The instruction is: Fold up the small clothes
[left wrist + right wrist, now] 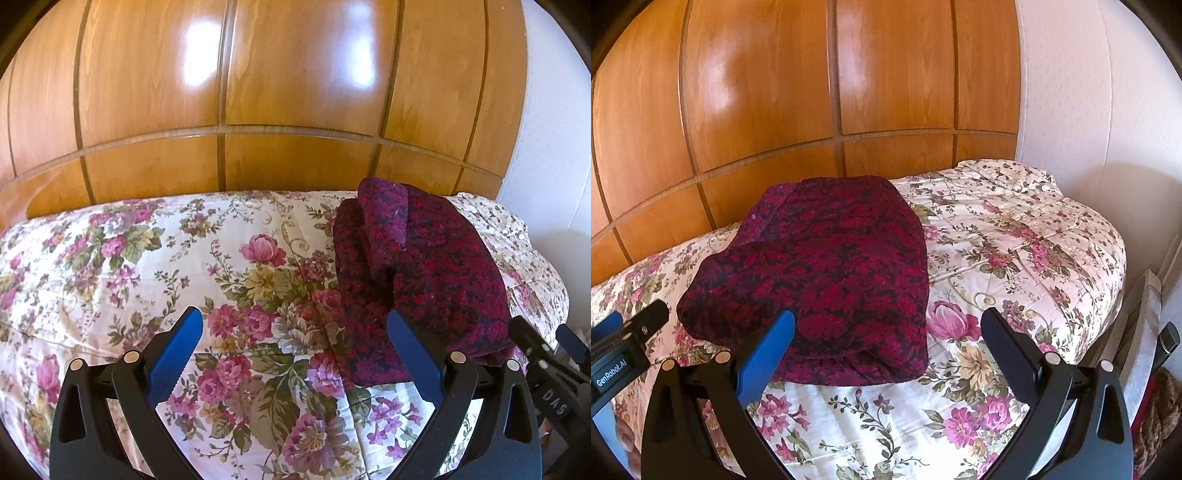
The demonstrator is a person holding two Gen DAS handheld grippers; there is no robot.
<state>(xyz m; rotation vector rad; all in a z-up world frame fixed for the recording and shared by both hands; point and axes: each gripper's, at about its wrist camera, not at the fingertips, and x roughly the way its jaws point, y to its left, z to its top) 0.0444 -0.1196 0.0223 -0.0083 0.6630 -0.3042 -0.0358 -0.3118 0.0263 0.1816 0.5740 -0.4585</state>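
A folded red garment (827,280) lies on a flowered bed (1015,258) beside a wooden wardrobe (775,92). Both tongs, left (295,325) and right (888,325), gape empty; the left one reads "GenRobot.AI".

Home bedroom: floral quilt (1015,258) on bed, wooden wardrobe doors (775,92) behind.

left hand-held gripper (294,325): jaws spread wide, nothing between them, blue-padded fingers (177,354) pointing to the far side, held low at near left | right hand-held gripper (886,325): jaws spread wide, empty, fingers (764,354) pointing to the far side, held low at near right | the two side by side, close together, level
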